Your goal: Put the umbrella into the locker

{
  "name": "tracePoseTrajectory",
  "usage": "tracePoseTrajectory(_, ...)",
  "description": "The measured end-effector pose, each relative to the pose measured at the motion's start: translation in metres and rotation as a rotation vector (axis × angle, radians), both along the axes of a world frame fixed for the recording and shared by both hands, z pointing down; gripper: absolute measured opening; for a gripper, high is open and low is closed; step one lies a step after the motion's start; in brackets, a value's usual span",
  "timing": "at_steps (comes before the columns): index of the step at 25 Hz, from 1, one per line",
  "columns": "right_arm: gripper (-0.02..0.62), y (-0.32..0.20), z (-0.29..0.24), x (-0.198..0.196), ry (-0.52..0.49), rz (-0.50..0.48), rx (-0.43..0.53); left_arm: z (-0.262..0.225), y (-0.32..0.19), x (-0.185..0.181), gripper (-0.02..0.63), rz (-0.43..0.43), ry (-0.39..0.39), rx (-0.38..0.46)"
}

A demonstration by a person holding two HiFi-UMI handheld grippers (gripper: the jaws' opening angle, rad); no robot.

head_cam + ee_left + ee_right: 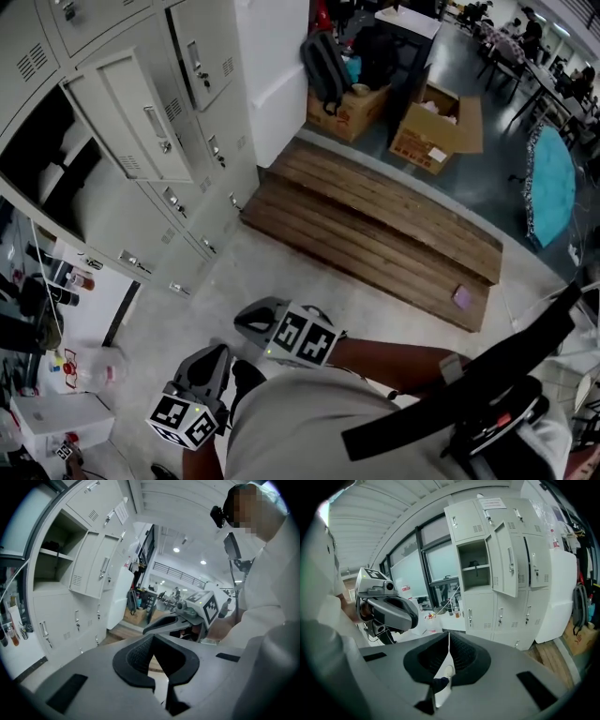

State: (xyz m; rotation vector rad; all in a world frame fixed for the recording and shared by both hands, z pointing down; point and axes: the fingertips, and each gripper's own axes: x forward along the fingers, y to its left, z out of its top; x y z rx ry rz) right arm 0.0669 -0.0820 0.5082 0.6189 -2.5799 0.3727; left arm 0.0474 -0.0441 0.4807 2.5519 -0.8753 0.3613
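The grey locker bank (187, 187) fills the upper left of the head view; one compartment (47, 159) stands open, its door (131, 112) swung out. In the right gripper view the open locker (474, 571) shows a shelf and something dark inside. A teal opened umbrella (548, 183) lies on the floor far right, well away from both grippers. My left gripper (220, 354) and right gripper (251, 319) are held close to the person's body, side by side. Both are shut with nothing between the jaws (152, 637) (449, 634).
A wooden plank platform (375, 225) lies beside the lockers. Cardboard boxes (431, 127) and a dark backpack (323, 66) sit beyond it. At the lower left are a white box (56, 417) and bottles (56, 281). A black strap (469, 384) crosses the person's body.
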Motion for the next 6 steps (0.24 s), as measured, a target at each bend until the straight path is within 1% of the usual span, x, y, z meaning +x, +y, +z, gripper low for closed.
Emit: tracePoseTrajectory(6, 0.021, -0.0041, -0.0003, 0.0063, 0.0, -0.011, 0.0, -0.0002, -0.0046, 0.0077, 0.011, 0.002, -0.004, -0.003)
